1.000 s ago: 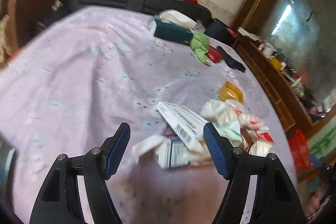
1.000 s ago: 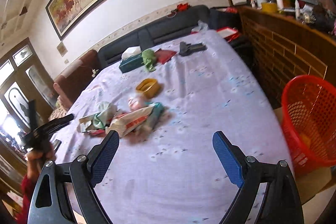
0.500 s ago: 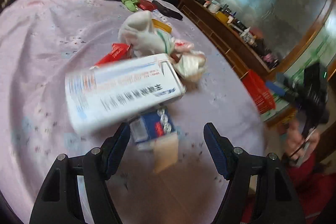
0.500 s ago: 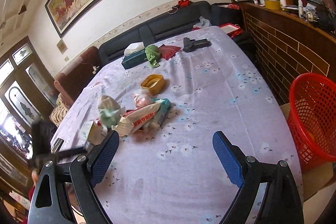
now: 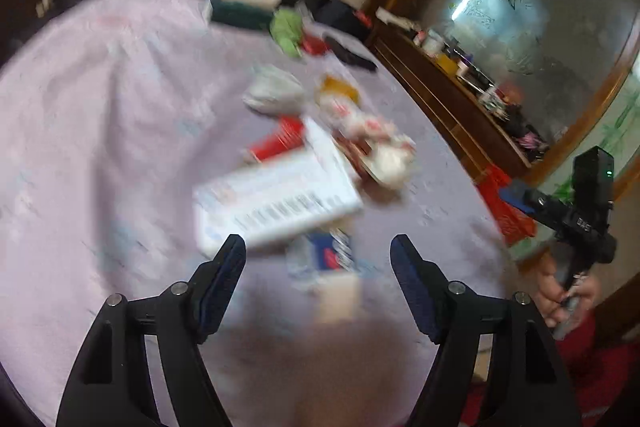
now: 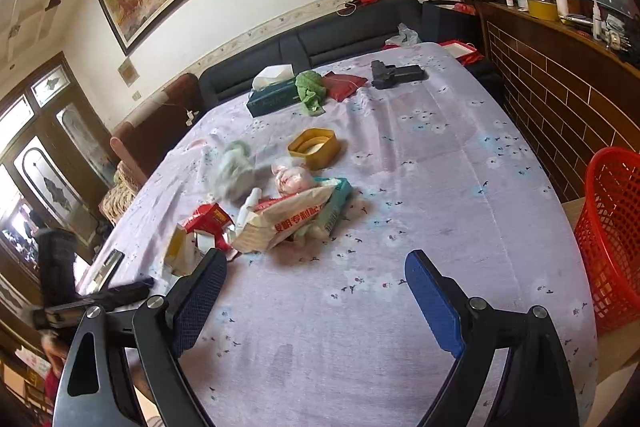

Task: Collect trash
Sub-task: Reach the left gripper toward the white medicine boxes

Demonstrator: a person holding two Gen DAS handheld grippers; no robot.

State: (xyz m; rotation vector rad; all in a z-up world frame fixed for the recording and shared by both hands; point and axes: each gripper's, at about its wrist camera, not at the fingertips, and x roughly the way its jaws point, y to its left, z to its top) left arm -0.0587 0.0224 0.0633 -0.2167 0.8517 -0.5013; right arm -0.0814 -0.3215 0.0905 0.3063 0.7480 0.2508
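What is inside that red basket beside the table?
The red basket stands off the table's right edge. Only part of it shows; through its mesh wall nothing clear appears inside. Its bottom and far side are cut off, so any contents there stay unseen.

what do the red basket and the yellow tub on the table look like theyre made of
Red basket: most likely moulded plastic, judging by its uniform bright colour and open lattice wall with a slight sheen.
Yellow tub: probably plastic too, opaque and smooth, with rounded corners and a thin rim; what lies inside is too small to tell.
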